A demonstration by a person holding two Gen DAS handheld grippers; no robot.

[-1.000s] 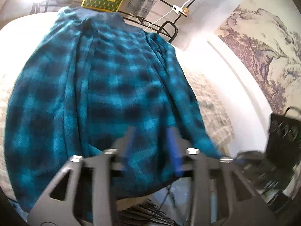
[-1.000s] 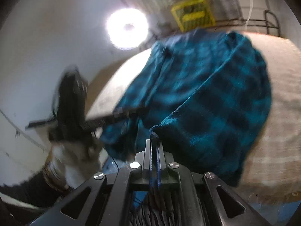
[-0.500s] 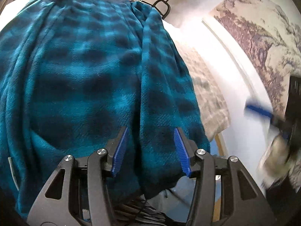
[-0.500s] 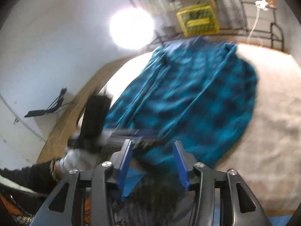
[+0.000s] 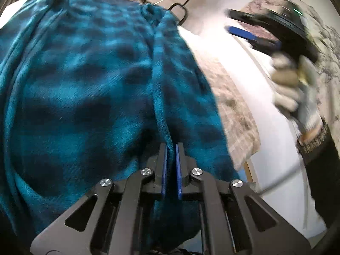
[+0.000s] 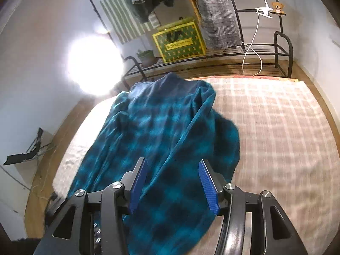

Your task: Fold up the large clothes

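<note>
Teal plaid fleece garment (image 5: 89, 89) sprawls lengthwise on bed (image 6: 280, 123), hem toward me. My left gripper (image 5: 170, 148) has just clamped raised ridge of cloth at near hem. My right gripper (image 6: 172, 180) has just opened, jaws wide, nothing pinched, over right side. Fabric looks soft, thick, limp; I judge hem corners best hold.

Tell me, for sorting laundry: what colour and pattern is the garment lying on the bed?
Teal-blue and black plaid fleece garment, clearest in the right wrist view.
</note>
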